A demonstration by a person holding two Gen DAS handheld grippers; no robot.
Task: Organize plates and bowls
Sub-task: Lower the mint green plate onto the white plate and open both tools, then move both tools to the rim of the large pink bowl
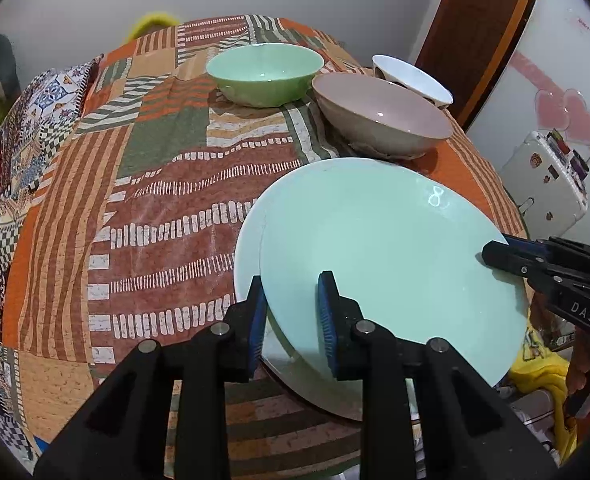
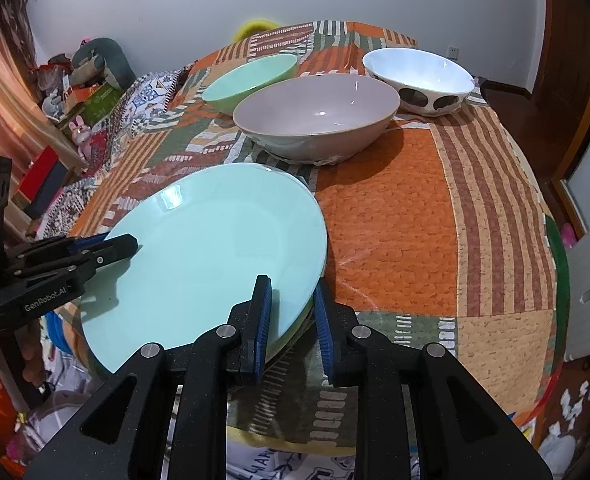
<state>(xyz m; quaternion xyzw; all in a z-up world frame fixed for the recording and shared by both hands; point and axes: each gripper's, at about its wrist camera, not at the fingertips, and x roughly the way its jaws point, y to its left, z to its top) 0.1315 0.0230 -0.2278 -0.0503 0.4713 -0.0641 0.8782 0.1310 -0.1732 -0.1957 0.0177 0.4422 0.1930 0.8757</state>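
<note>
I pinch the plate (image 1: 383, 264) rim with my left hand-held gripper (image 1: 295, 312) and my right hand-held gripper (image 2: 291, 320). A second plate (image 1: 249, 248) peeks out underneath, mostly hidden. The near rim hangs past the bed (image 2: 395, 220) edge.

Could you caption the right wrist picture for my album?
Two grippers hold a mint plate above a patchwork cloth, three bowls behind.

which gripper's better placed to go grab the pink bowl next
Right, probably. The pink bowl sits straight ahead of the right gripper. From the left gripper it lies off to the side, beyond the mint plate that both grip.
</note>
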